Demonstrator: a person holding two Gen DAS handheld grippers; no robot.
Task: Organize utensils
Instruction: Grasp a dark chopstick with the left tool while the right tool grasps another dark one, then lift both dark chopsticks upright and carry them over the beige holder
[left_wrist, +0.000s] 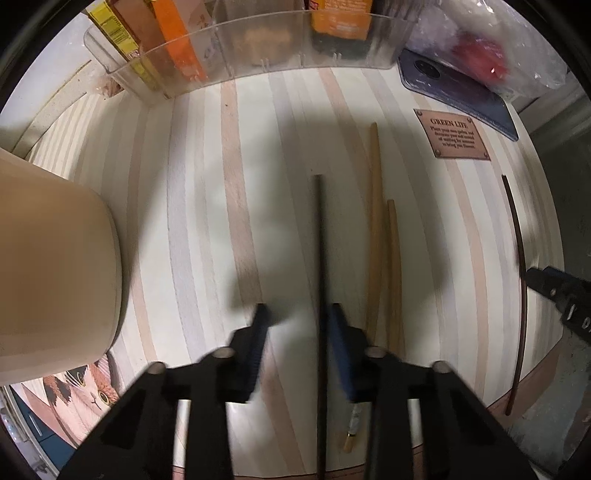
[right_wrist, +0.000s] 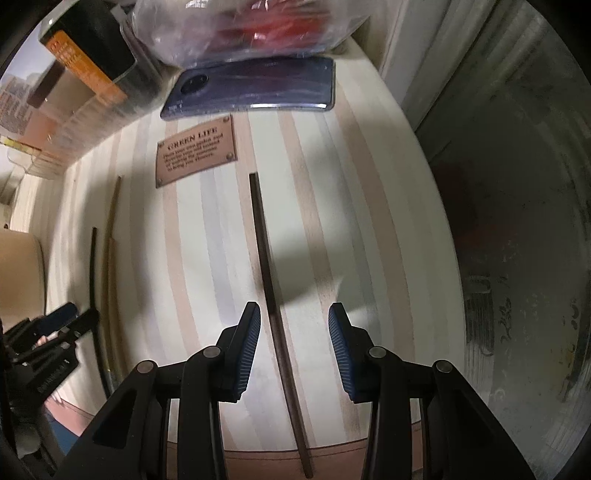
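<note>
Chopsticks lie lengthwise on the striped pale wooden table (left_wrist: 207, 192). Left gripper (left_wrist: 297, 332) straddles a thin black chopstick (left_wrist: 320, 258), right pad touching, left pad apart. Right gripper (right_wrist: 293, 325), jaws apart, straddles a dark brown chopstick (right_wrist: 266, 266) untouched. Two tan wooden chopsticks (left_wrist: 376, 221) lie between.
</note>
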